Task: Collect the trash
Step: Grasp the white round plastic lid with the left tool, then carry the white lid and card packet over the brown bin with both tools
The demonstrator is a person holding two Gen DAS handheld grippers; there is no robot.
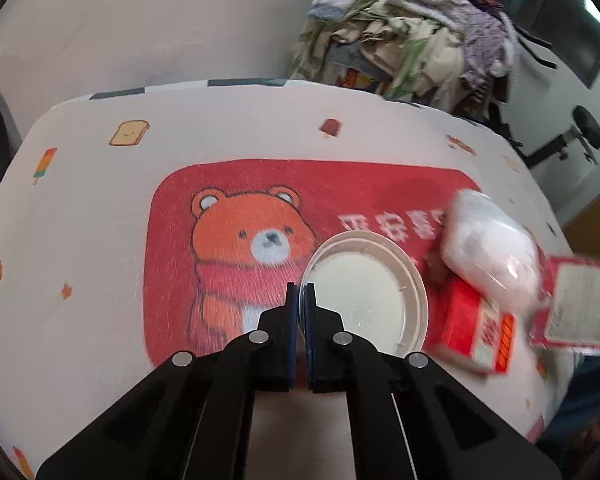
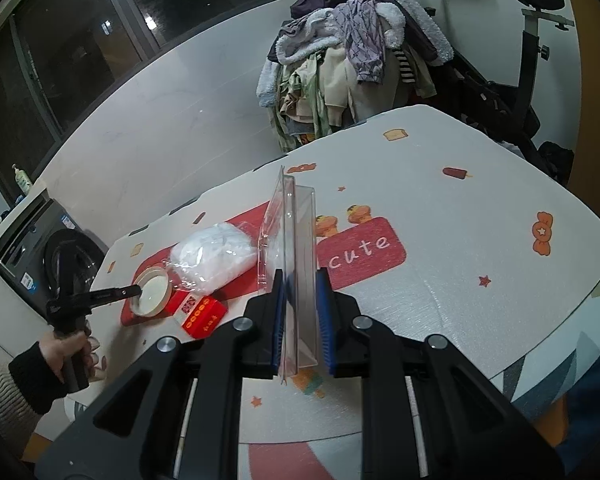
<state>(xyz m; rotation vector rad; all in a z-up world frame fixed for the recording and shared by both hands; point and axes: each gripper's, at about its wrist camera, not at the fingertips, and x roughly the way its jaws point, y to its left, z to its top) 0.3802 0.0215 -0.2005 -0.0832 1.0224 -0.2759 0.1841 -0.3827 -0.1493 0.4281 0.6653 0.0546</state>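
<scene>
The left gripper (image 1: 300, 296) has its jaws nearly together, pinching the near rim of a round plastic lid (image 1: 370, 292) lying on the red bear mat (image 1: 236, 240) at 9 o'clock of the table (image 2: 480, 208). At 3 o'clock of the lid sit a white plastic bag (image 1: 490, 250) and a red carton (image 1: 476, 328); its print is unreadable. The right gripper (image 2: 300, 292), partly closed, clamps a clear plastic package (image 2: 296, 248) upright before a red patch reading "cute" (image 2: 358, 246).

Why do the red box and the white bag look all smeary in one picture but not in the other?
In the left wrist view, the red box and white bag near the right edge are smeared by motion blur; in the right wrist view they look sharper, and the table edge curves from fisheye distortion.
</scene>
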